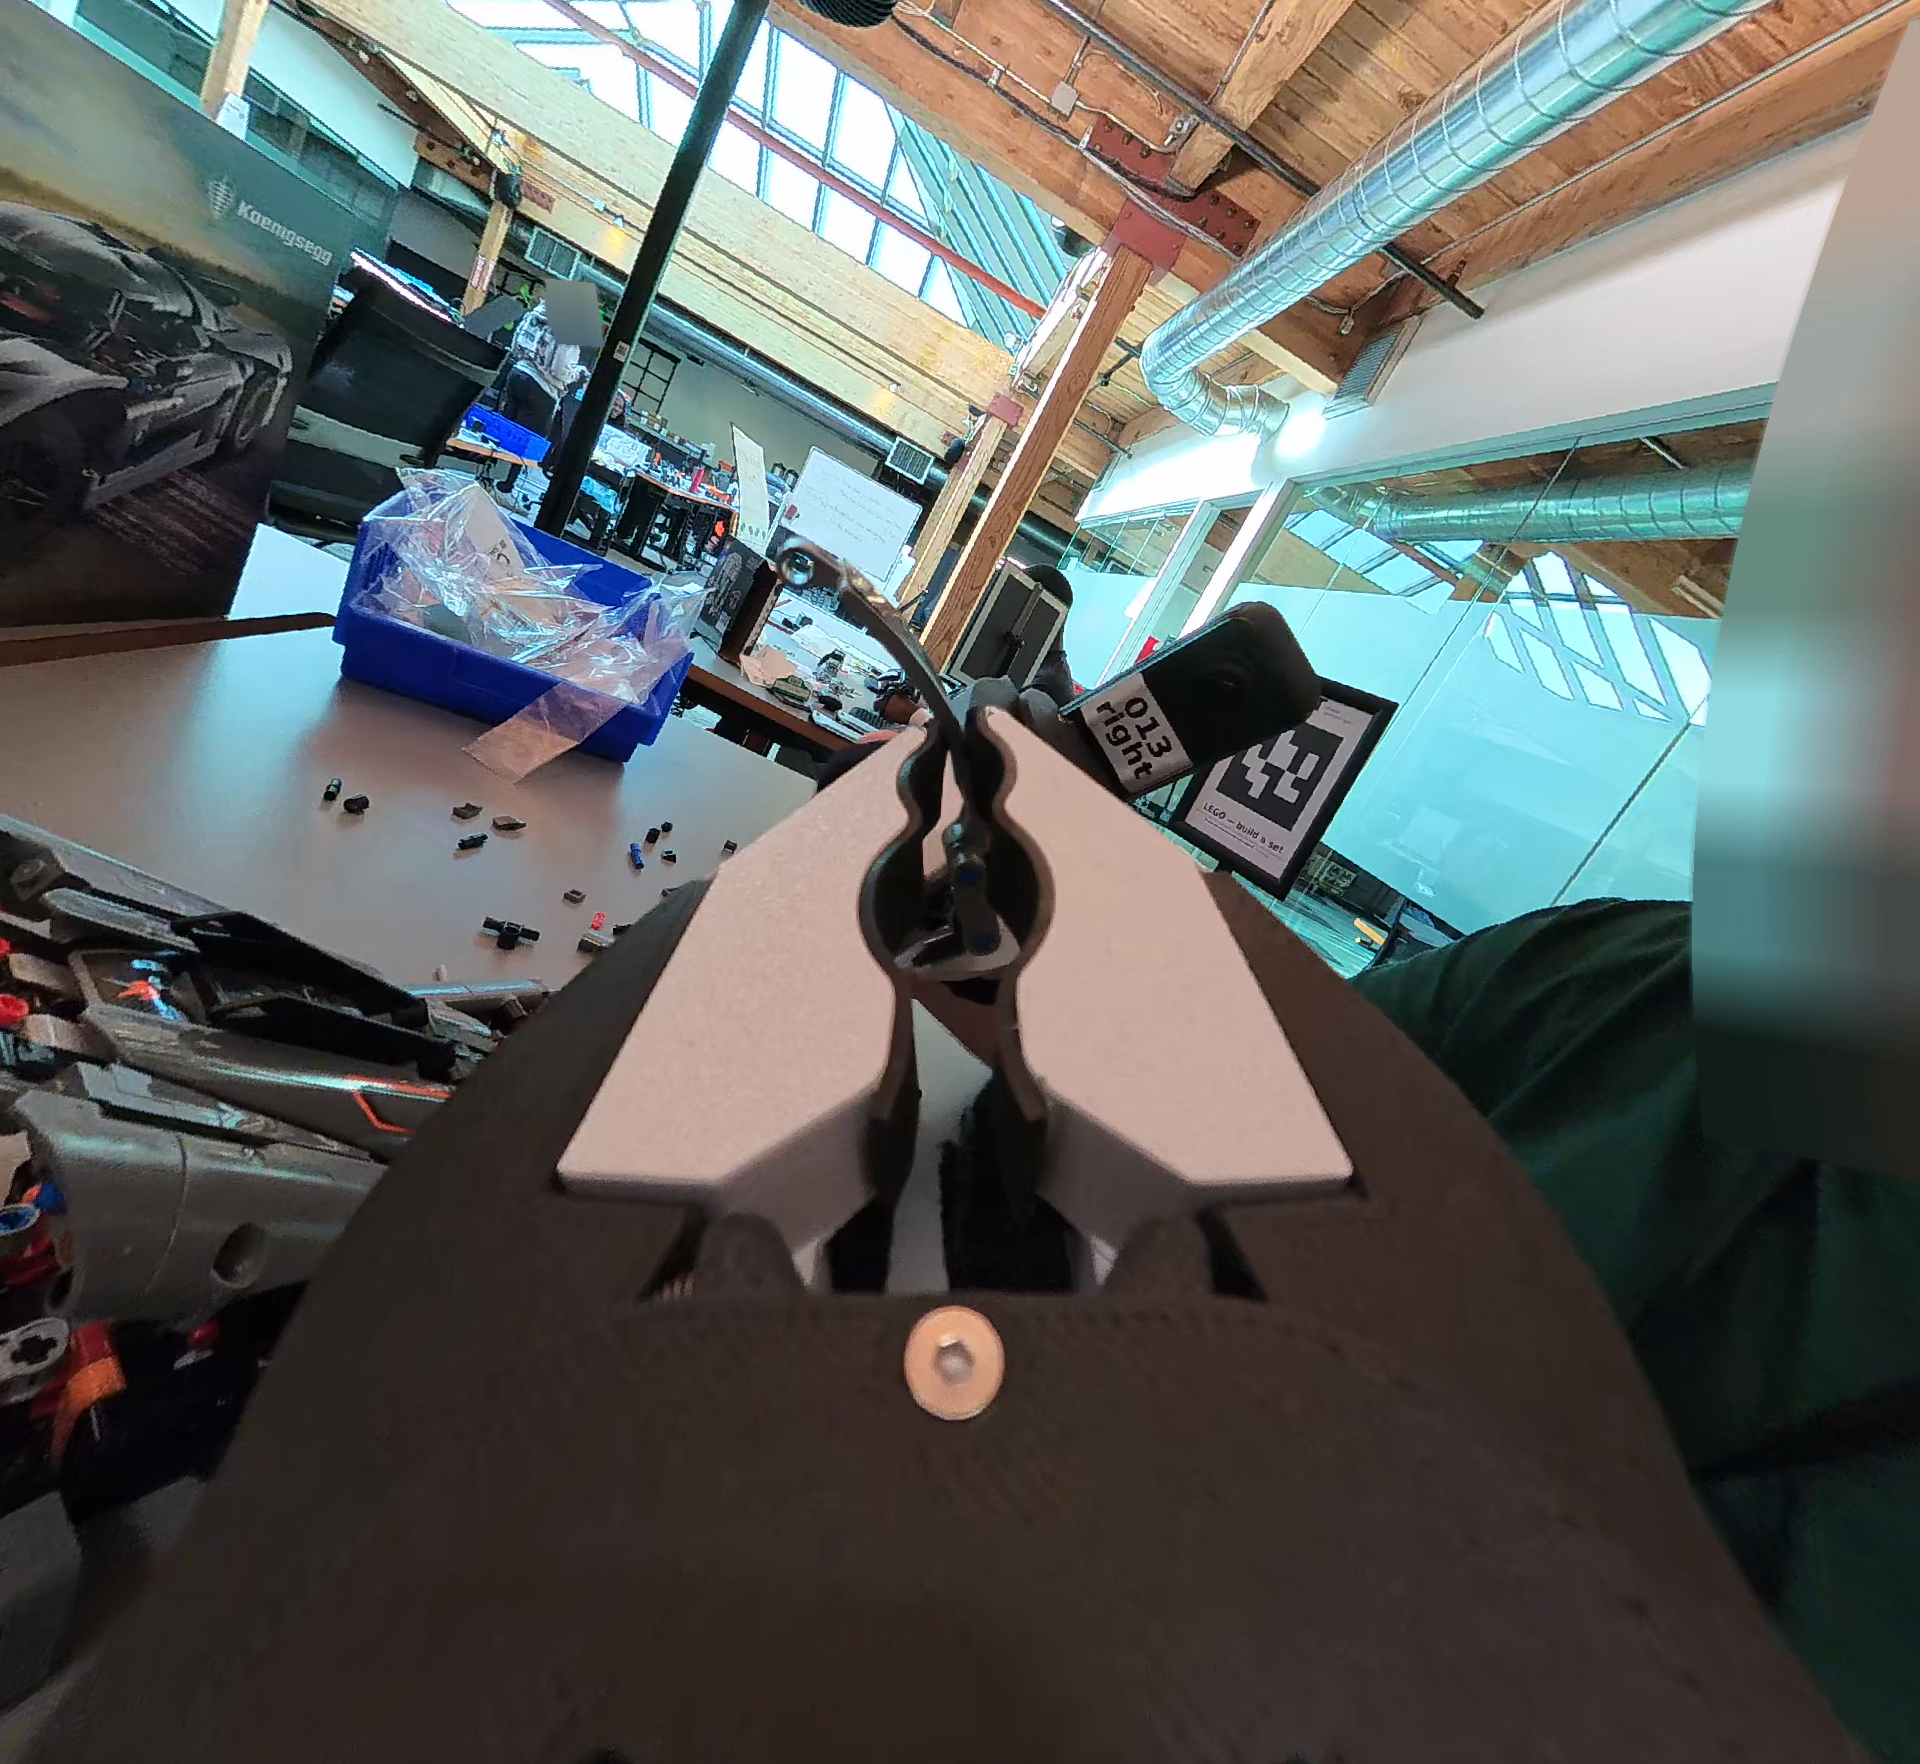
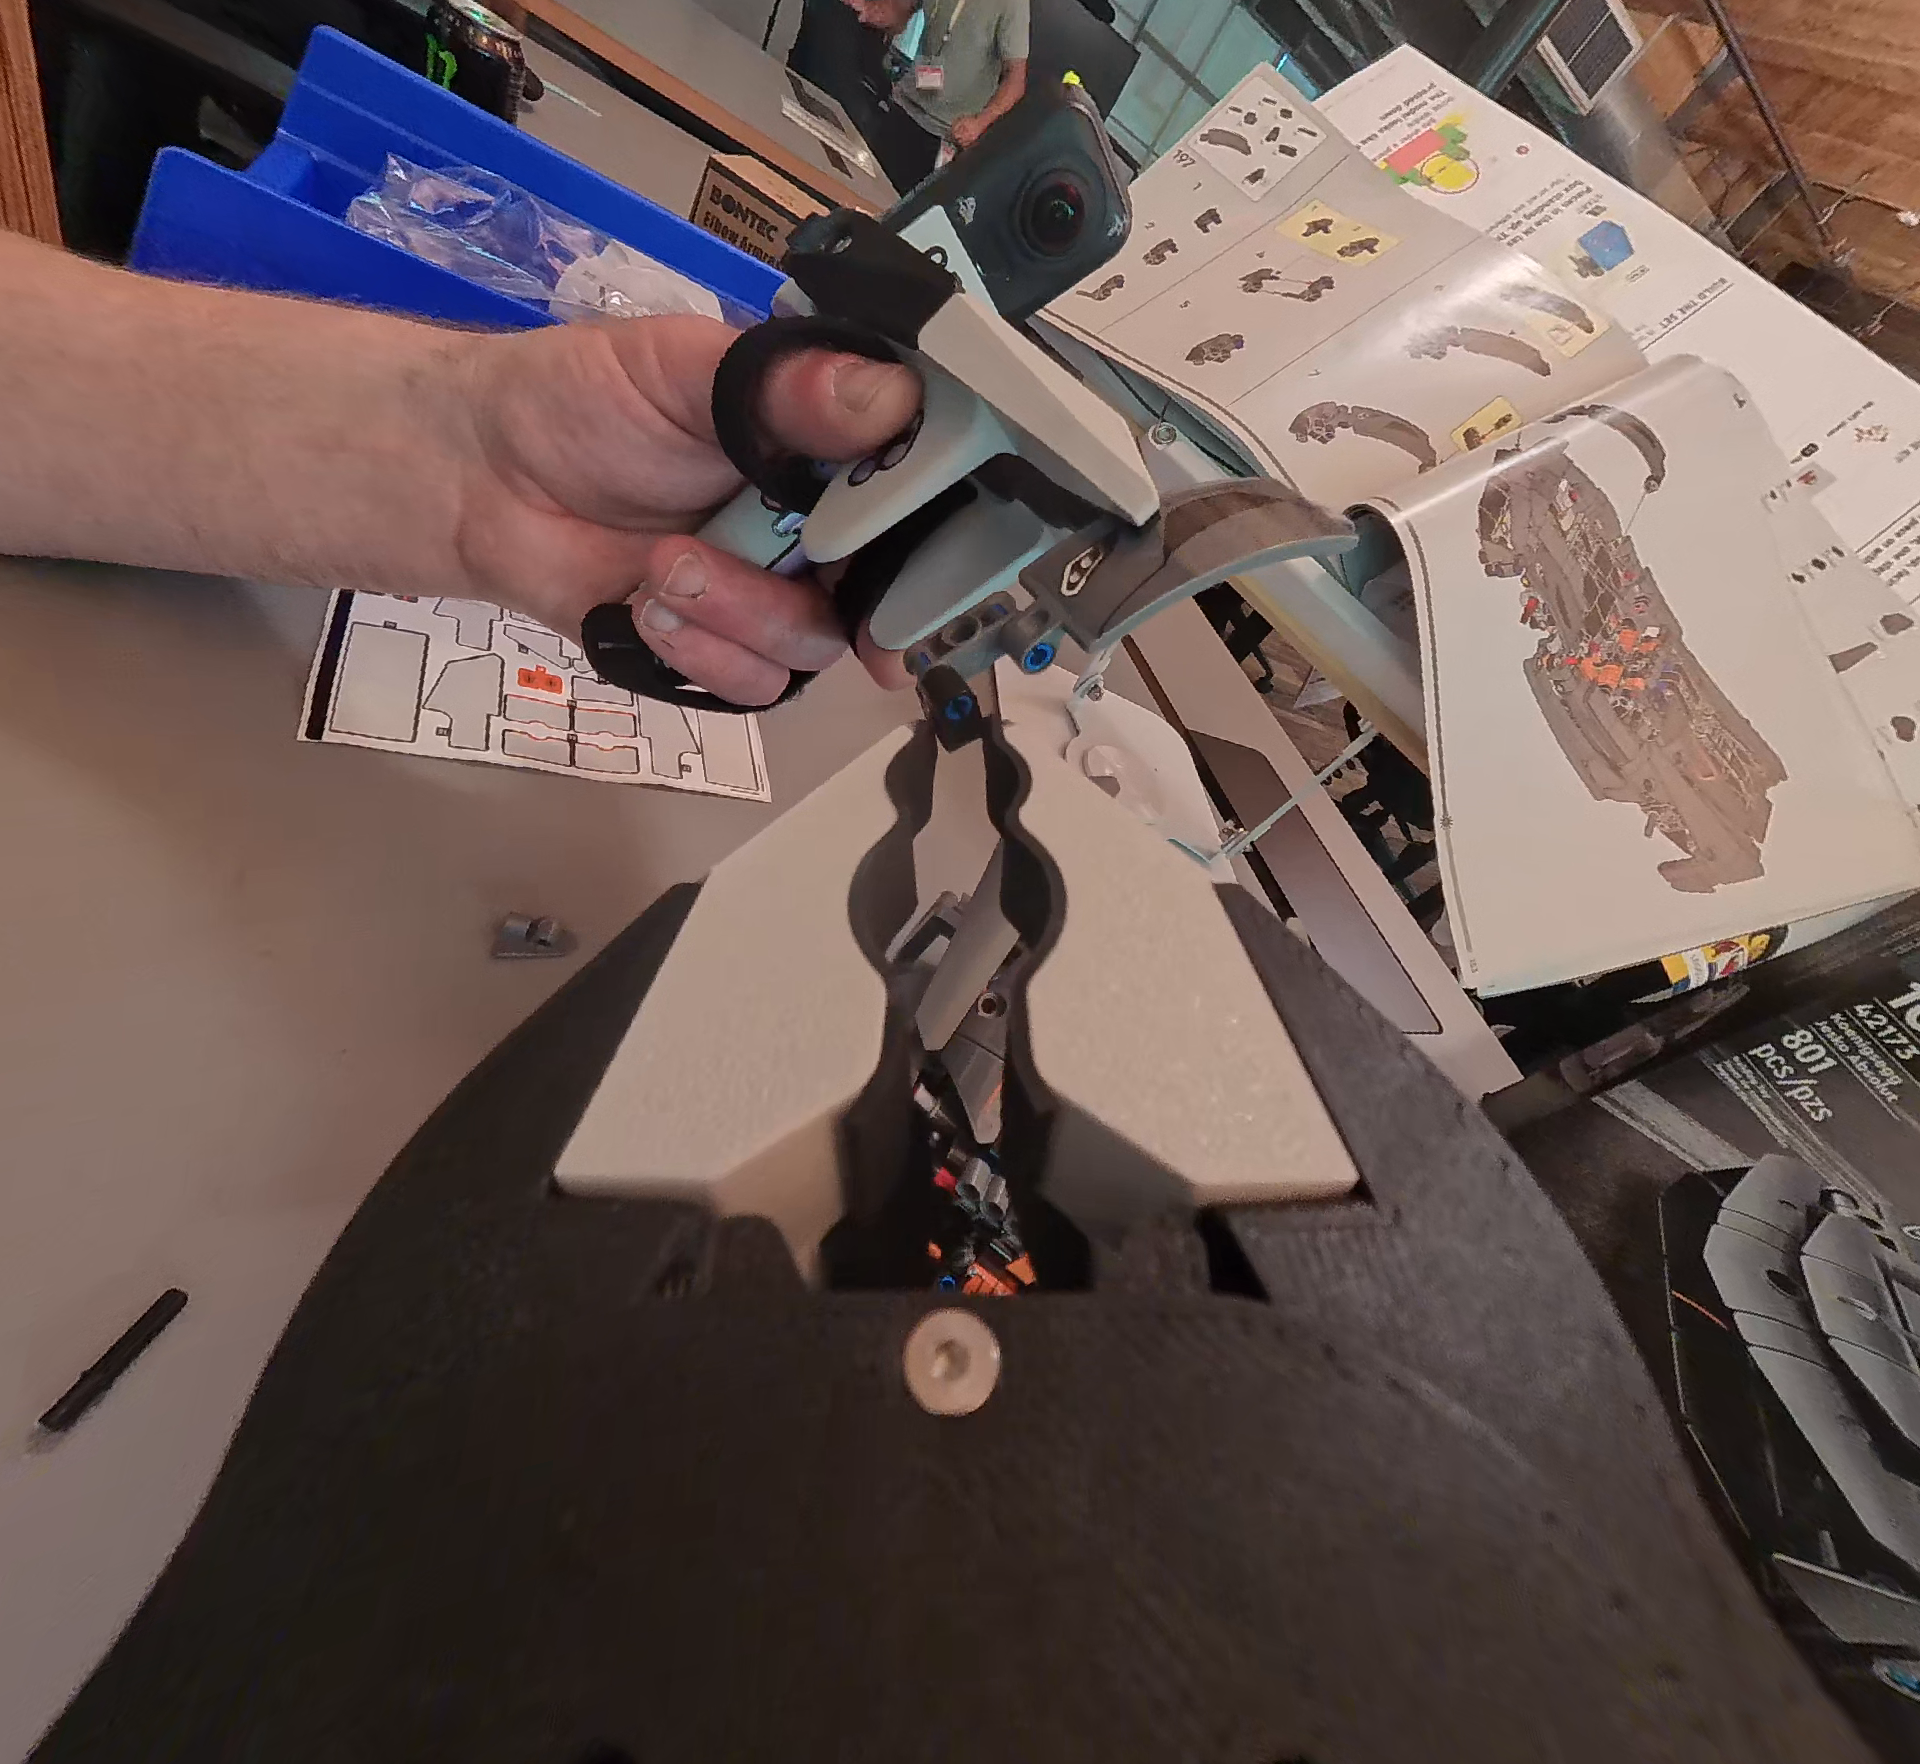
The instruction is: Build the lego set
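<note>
My left gripper (image 1: 951,738) is shut on a grey curved wheel-arch piece (image 1: 894,634), which sticks up past the tips. Blue pins on this piece show between the fingers. In the right wrist view a hand holds the left gripper (image 2: 1039,561) above the table with the arch piece (image 2: 1205,540) in it. A black connector (image 2: 951,706) with a blue pin hangs from the arch piece's grey beam. My right gripper (image 2: 958,740) is closed around the connector's lower end. The part-built grey car model (image 1: 156,1070) lies at lower left and shows through the right fingers' gap (image 2: 977,1184).
A blue bin (image 1: 499,665) with plastic bags stands behind several small loose pieces (image 1: 499,821). The set's box (image 1: 125,364) stands at left. An open instruction booklet (image 2: 1455,467), a sticker sheet (image 2: 520,706), a black axle (image 2: 109,1361) and a small grey piece (image 2: 532,935) are on the table. My hands' fingertips stand some 5 centimetres from each other. The left gripper is farther from the black axle (image 2: 109,1361), some 25 centimetres, than the right, some 20 centimetres.
</note>
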